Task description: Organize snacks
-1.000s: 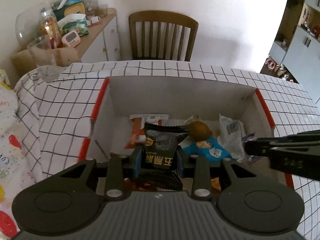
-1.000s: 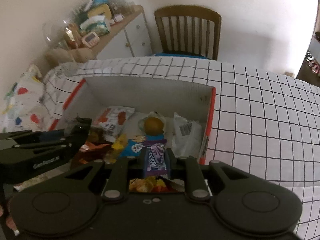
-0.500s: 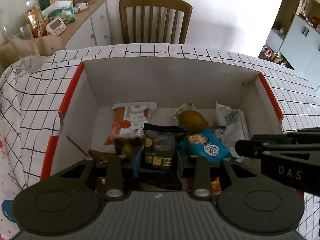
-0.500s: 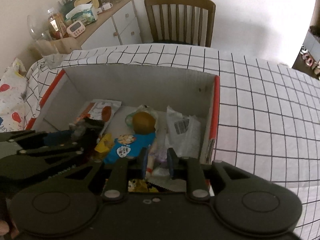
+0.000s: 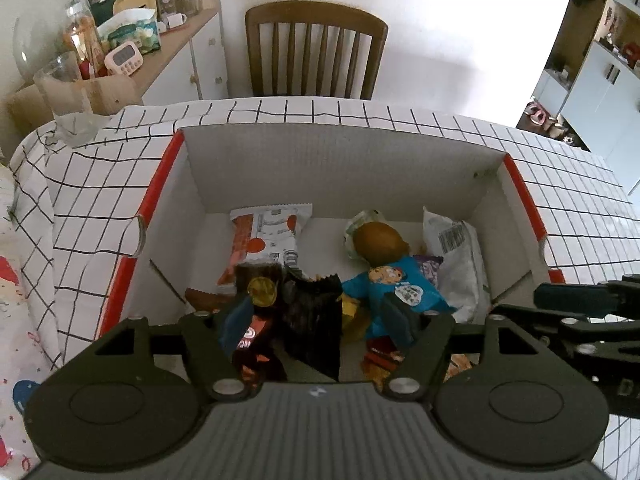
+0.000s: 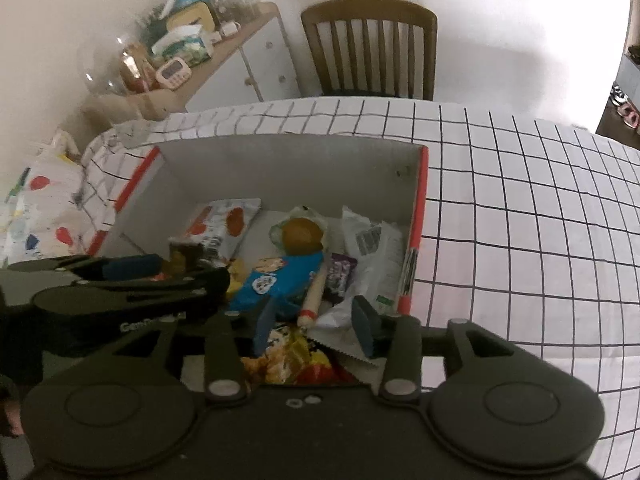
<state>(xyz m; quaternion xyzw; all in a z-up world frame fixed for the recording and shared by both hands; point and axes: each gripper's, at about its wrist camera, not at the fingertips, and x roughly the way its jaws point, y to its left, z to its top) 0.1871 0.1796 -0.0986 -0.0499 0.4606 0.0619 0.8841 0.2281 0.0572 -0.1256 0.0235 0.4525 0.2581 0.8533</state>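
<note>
A white cardboard box [image 5: 160, 184] with red rims stands on the checked table and holds several snacks. My left gripper [image 5: 318, 316] hangs over its near side with jaws opening. A black snack packet [image 5: 316, 320] stands loose between the fingers, touching neither pad. My right gripper [image 6: 314, 326] is over the box's right part, jaws also opening. Just ahead of its fingers a purple packet [image 6: 340, 276] and a sausage stick [image 6: 312, 300] lie free. Beside them are a blue packet [image 6: 276, 280], a brown bun [image 6: 302, 234] and a white barcode packet [image 6: 372, 248].
A white-and-orange packet [image 5: 268, 236] lies at the box's back left. A wooden chair [image 5: 316, 48] stands beyond the table. A sideboard [image 5: 180, 52] with jars, a timer and a glass vase is at the far left. Checked tablecloth [image 6: 520, 220] spreads to the right of the box.
Both grippers' jaws have widened. The left let go of the black packet, which now leans free. The right released the purple packet, which dropped beside the blue one.
</note>
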